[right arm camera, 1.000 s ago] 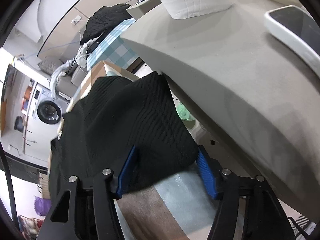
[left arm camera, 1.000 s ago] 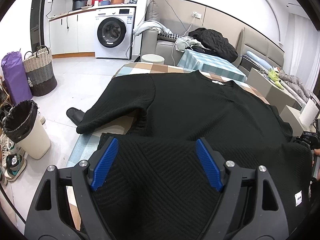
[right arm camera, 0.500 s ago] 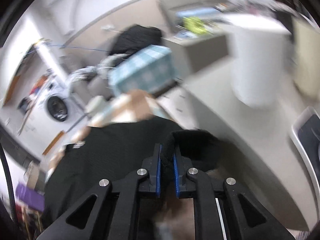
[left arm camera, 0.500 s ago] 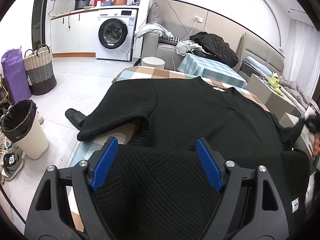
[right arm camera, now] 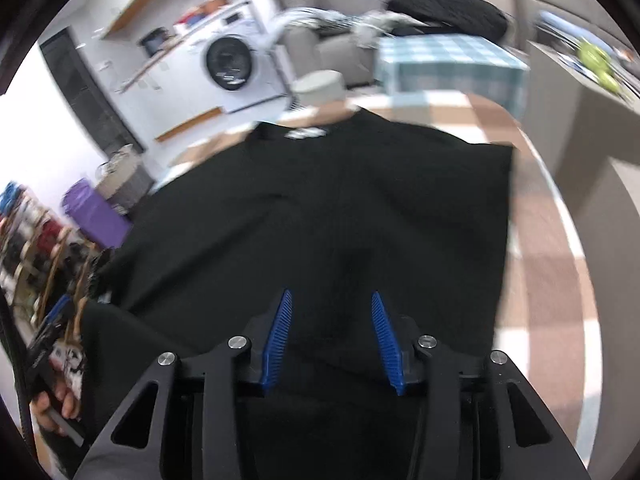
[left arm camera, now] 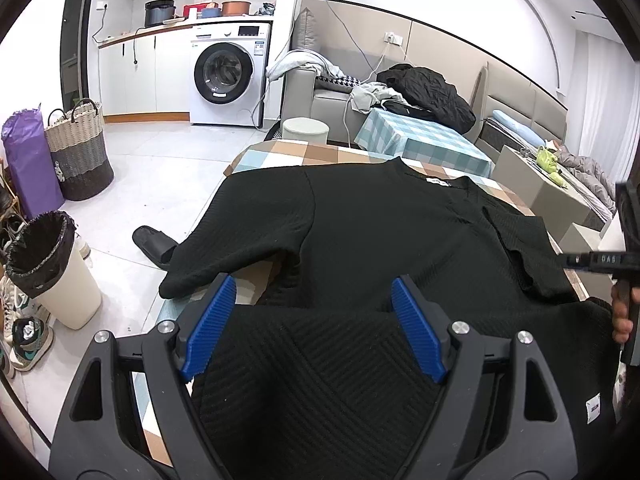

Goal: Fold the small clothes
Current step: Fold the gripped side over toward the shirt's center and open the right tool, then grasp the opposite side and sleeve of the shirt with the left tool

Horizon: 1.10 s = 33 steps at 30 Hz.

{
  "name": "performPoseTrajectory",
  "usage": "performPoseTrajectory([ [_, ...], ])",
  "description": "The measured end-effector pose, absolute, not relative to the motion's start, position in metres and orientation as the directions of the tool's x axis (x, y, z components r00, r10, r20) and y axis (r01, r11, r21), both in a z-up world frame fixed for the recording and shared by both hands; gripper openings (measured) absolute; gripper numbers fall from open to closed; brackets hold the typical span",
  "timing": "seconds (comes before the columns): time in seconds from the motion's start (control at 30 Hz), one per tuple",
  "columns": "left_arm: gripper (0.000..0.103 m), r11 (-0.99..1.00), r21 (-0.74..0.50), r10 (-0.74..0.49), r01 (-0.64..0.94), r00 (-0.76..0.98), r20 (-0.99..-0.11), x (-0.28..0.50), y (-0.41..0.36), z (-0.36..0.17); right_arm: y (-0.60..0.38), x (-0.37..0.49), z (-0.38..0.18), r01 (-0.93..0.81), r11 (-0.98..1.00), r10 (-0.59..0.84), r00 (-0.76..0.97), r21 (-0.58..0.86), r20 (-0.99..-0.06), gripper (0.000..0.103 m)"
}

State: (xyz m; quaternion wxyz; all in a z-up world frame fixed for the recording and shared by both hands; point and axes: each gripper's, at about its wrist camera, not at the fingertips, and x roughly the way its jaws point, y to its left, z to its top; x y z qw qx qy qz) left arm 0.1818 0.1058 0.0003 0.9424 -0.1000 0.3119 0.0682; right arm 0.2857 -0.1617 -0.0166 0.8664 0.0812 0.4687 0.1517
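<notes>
My right tongs (right arm camera: 329, 336) have just been opening, nothing between them, having let the sleeve go onto the black sweater (left arm camera: 384, 232). My left tongs (left arm camera: 312, 328) gape empty above its hem on the tabletop (left arm camera: 280, 152).

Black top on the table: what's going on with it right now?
A person with a gripper in each hand is folding the black top, spread on a checked tablecloth. The right sleeve is already folded in over the body; the left sleeve still hangs out past the table edge. The right gripper has just been opening, with nothing pinched between its pads. The left gripper is open over the folded-up hem.
</notes>
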Motion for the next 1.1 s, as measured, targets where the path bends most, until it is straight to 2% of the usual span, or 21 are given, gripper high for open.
performPoseTrajectory([
  [0.17, 0.079, 0.958, -0.174, 0.069, -0.23, 0.769, -0.635, 0.19, 0.118, -0.003, -0.171, 0.288, -0.034, -0.102, 0.956, 0.291, 0.482, 0.276, -0.826, 0.043],
  [0.27, 0.079, 0.945, -0.208, 0.062, -0.254, 0.76, -0.647, 0.195, 0.13, -0.004, -0.159, 0.296, -0.038, -0.056, 0.966, 0.243, 0.522, 0.251, -0.818, 0.043],
  [0.37, 0.079, 0.934, -0.21, 0.081, -0.288, 0.744, -0.663, 0.2, 0.142, -0.005, -0.155, 0.3, -0.041, -0.083, 0.953, 0.289, 0.537, 0.291, -0.793, 0.043],
  [0.47, 0.08, 0.915, -0.185, 0.131, -0.358, 0.699, -0.703, 0.206, 0.158, -0.01, -0.139, 0.302, -0.049, -0.118, 0.949, 0.311, 0.487, 0.292, -0.816, 0.043],
  [0.57, 0.08, 0.874, -0.235, 0.126, -0.425, 0.666, -0.735, 0.207, 0.185, -0.018, -0.141, 0.288, -0.045, -0.128, 0.947, 0.318, 0.504, 0.294, -0.803, 0.043],
  [0.67, 0.08, 0.803, -0.31, 0.098, -0.509, 0.626, -0.774, 0.208, 0.218, -0.034, -0.153, 0.277, -0.038, -0.109, 0.944, 0.319, 0.537, 0.311, -0.781, 0.05],
  [0.8, 0.076, 0.718, -0.409, 0.022, -0.564, 0.605, -0.796, 0.208, 0.254, -0.053, -0.175, 0.261, -0.028, -0.06, 0.938, 0.311, 0.583, 0.341, -0.751, 0.052],
  [0.87, 0.069, 0.678, -0.481, -0.034, -0.555, 0.63, -0.776, 0.203, 0.264, -0.055, -0.185, 0.253, -0.025, -0.027, 0.936, 0.297, 0.598, 0.352, -0.745, 0.053],
  [1.1, 0.069, 0.622, -0.594, -0.177, -0.51, 0.647, -0.742, 0.213, 0.267, -0.067, -0.198, 0.243, -0.023, 0.025, 0.931, 0.271, 0.617, 0.363, -0.739, 0.054],
])
